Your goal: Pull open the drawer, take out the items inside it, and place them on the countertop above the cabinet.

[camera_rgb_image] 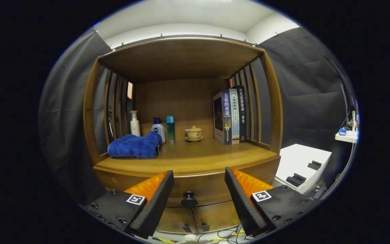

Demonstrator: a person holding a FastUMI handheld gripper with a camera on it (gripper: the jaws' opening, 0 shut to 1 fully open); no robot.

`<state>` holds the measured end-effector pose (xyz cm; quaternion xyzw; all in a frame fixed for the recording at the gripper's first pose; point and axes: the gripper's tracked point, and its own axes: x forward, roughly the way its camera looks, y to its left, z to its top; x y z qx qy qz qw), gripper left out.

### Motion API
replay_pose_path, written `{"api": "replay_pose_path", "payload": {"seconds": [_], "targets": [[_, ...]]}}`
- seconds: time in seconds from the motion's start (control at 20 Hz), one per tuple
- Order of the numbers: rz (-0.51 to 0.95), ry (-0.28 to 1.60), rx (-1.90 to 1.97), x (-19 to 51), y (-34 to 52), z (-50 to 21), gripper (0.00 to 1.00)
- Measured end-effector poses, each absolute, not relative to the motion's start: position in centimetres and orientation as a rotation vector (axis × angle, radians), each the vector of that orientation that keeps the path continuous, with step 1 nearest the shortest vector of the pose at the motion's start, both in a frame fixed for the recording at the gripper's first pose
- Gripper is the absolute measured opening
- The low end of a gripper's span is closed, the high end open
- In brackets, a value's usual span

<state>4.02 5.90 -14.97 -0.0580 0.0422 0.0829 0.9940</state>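
We hold the tool (199, 176) with fingers apart, gripping nothing — the drawer (195, 188) sits closed just ahead, its knob (189, 196) between them. Nothing is out yet — everything remains, we judge.

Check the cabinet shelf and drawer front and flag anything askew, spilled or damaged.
Nothing stands out. The blue towel lies bunched on the countertop but looks simply set down. The bottles, lidded teacup and books stand upright. The drawer is shut, its knob between the open gripper's fingers.
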Motion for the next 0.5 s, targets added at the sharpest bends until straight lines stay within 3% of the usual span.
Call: {"api": "replay_pose_path", "payload": {"seconds": [0.5], "targets": [[0.205, 0.146, -0.086, 6.8, 6.3, -22.6, 0.98]]}}
